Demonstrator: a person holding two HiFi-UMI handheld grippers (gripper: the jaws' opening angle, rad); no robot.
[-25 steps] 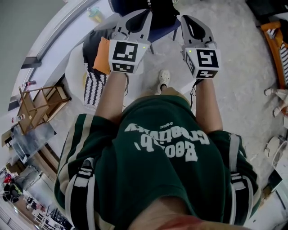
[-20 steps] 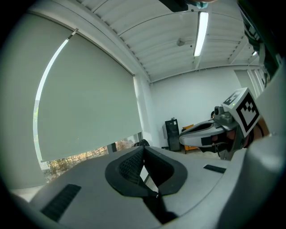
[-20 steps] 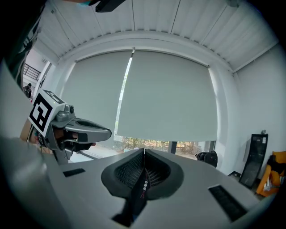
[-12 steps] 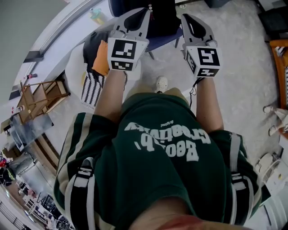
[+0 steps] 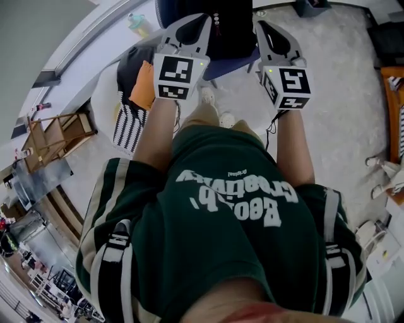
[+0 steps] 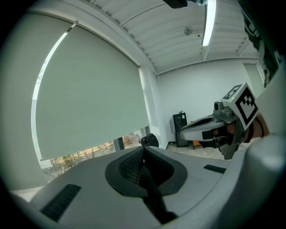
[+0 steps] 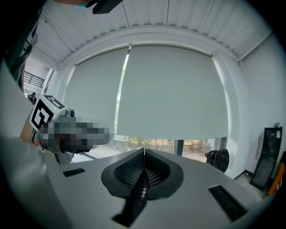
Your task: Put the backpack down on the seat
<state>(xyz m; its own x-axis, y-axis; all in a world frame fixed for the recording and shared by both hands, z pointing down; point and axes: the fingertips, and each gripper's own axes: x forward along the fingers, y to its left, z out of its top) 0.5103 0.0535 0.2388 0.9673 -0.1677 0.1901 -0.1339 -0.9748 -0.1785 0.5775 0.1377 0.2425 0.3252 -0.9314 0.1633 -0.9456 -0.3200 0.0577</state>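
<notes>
Your shoe has stepped forward, and the black backpack now shows larger at the top; it hangs between your raised grippers, over the blue seat; the left gripper is pressed together on the left strap; the right gripper pinches the right strap.

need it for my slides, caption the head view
left gripper and right gripper hold the backpack at the blue chair
</notes>
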